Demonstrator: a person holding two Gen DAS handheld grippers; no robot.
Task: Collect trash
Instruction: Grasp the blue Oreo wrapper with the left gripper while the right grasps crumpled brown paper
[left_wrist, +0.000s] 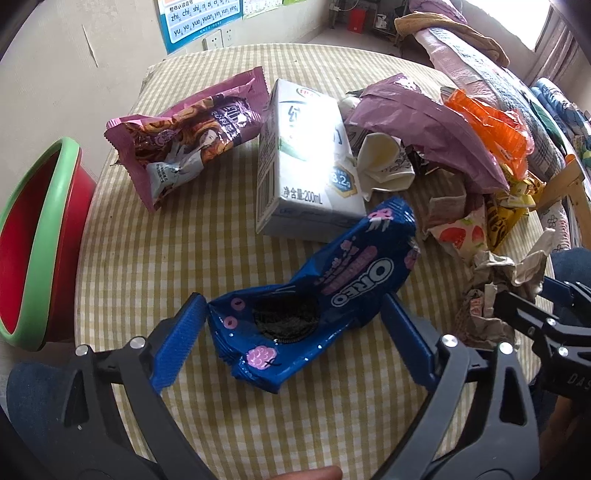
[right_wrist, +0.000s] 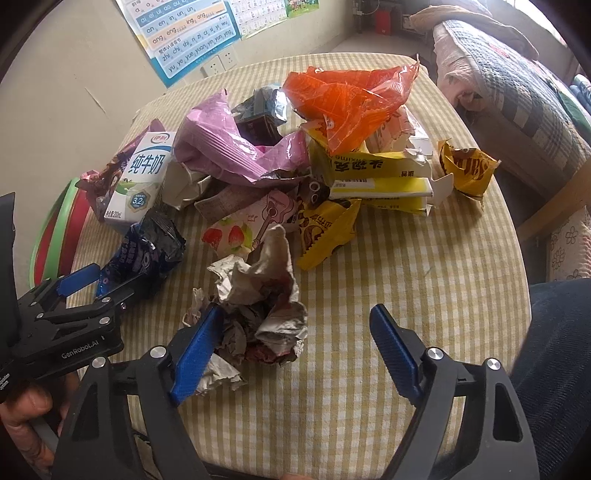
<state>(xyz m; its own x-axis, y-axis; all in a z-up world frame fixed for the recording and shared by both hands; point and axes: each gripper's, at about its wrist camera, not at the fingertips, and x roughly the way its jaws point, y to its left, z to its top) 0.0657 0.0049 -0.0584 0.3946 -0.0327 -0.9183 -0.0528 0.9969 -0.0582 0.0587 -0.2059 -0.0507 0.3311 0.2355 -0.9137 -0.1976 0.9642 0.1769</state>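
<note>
Straddling the glossy, crumpled blue Oreo wrapper (left_wrist: 314, 306), the left gripper (left_wrist: 293, 325) has its ribbed jaws spread; the right gripper (right_wrist: 295, 332), also spread, brackets a wadded paper ball (right_wrist: 258, 306). Beyond, a boxy milk carton (left_wrist: 306, 162) stands among crinkled foil wrappers on the checked surface (right_wrist: 406, 277).

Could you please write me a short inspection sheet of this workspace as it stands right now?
Surface: round table under a yellow checked cloth.
Job's things: blue cookie wrapper, milk carton, crumpled paper, orange wrapper, yellow wrappers, pink bags.
Clutter: nothing seen beyond the trash.
Grippers: left gripper open, jaws either side of the cookie wrapper; right gripper open, one jaw against the paper.
Cables: nothing seen.
Surroundings: red and green basin, wall poster, bedding.
</note>
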